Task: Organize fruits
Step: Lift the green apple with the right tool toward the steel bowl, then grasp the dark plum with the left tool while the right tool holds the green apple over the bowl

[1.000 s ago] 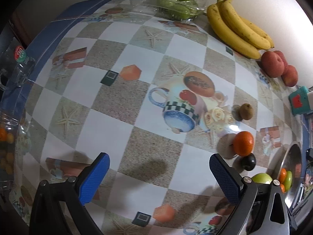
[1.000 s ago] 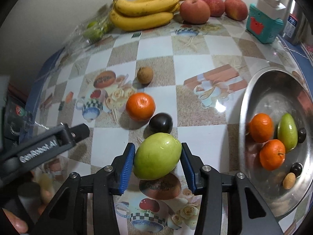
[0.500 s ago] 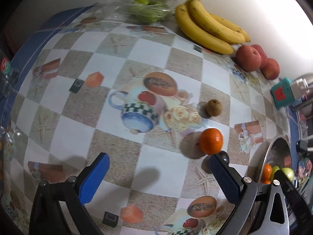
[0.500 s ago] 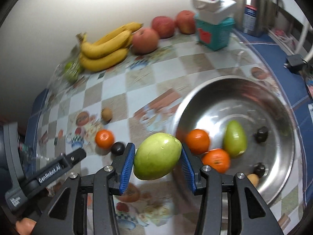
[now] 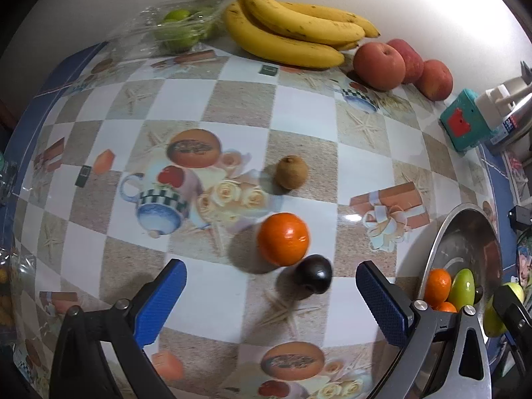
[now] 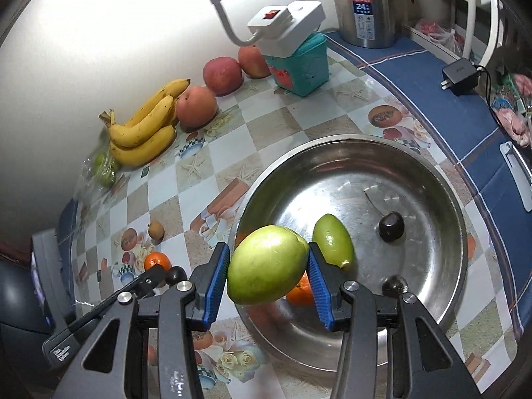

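Glossy checked tablecloth (image 5: 239, 106) (round steel bowl (image 6: 432, 179))

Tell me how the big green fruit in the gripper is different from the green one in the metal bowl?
The big green fruit is plump and rounded; the green one in the bowl is slimmer and more pointed. The big one is held in the air, squeezed between the right gripper's blue pads, above the near rim of the metal bowl; the slim one lies on the bowl's bottom. Both are smooth and light green.
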`<state>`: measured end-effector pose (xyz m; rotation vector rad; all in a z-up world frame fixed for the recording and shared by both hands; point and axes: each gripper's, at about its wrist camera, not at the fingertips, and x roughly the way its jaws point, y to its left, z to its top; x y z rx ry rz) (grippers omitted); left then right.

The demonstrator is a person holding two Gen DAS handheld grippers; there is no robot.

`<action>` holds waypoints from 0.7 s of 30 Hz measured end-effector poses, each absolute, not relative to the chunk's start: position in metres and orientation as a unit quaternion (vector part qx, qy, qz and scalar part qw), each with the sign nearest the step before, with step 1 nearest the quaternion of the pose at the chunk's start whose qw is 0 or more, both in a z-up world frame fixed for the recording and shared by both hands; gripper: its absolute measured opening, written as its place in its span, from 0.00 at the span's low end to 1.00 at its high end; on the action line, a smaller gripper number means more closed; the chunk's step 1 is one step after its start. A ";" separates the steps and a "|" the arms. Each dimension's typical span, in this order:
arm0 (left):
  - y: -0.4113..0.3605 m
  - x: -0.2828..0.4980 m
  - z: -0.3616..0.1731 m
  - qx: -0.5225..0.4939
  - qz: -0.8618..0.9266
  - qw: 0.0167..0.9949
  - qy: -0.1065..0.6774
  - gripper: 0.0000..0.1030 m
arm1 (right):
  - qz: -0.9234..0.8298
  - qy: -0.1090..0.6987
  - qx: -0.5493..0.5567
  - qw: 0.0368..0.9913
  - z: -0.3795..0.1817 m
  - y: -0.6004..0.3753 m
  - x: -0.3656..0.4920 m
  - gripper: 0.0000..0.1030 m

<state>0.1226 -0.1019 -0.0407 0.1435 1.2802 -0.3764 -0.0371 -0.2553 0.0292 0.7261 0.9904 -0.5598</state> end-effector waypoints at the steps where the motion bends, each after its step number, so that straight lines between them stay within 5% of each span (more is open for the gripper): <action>1: -0.106 0.122 -0.042 0.071 -0.172 0.783 0.594 0.99 | -0.260 0.457 0.337 0.781 0.030 -0.257 -0.038 0.47; 17: -0.124 0.123 -0.063 0.067 -0.168 0.767 0.615 0.56 | -0.257 0.448 0.363 0.776 0.032 -0.269 -0.050 0.47; 21: -0.117 0.123 -0.063 0.062 -0.165 0.767 0.617 0.53 | -0.254 0.447 0.366 0.776 0.032 -0.269 -0.051 0.47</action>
